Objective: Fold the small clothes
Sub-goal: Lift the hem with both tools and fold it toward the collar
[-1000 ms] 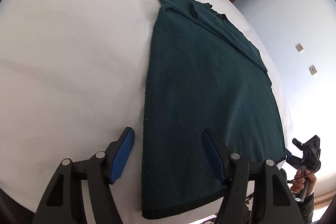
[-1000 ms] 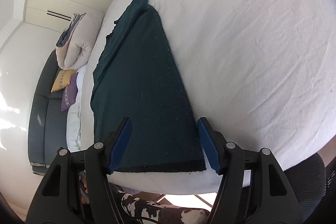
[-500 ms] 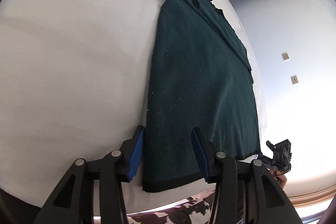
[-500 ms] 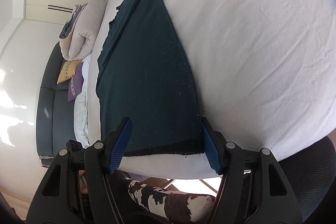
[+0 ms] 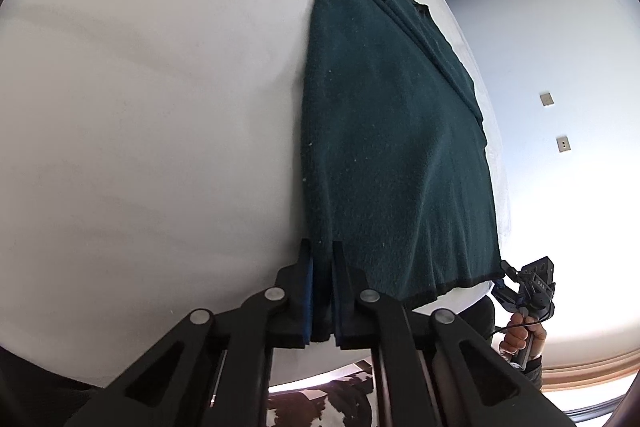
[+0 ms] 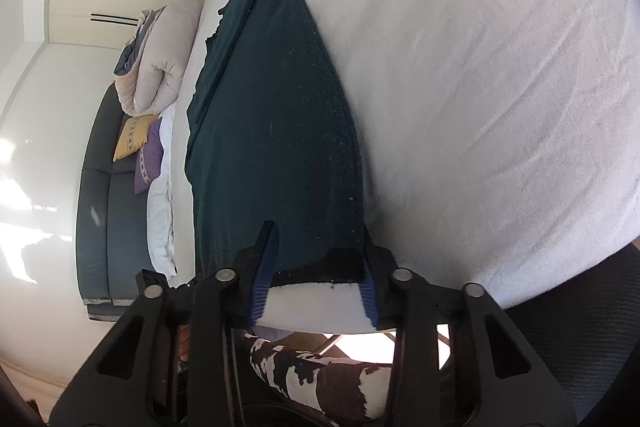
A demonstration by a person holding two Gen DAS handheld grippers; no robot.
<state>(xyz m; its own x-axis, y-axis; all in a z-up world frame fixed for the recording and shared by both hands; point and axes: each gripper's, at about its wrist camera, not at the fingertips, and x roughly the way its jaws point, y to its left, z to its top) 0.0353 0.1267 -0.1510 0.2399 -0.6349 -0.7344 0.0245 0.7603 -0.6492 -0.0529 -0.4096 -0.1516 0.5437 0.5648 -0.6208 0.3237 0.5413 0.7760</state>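
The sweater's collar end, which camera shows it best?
The left wrist view: the sweater runs away from the camera and its far end with the collar folds is lit and unblocked. The right wrist view shows that end edge-on, mostly hidden behind a fold.

The left tool (image 5: 321, 269) pinches the near corner of the dark green garment (image 5: 392, 147) on the white bed (image 5: 160, 107).

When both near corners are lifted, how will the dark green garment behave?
The dark green garment is probably floppy: it puckers where the left hand-held gripper pinches it. It likely sags between the corners, as it lies limp on the white bed. Its fuzzy knit probably grips well.
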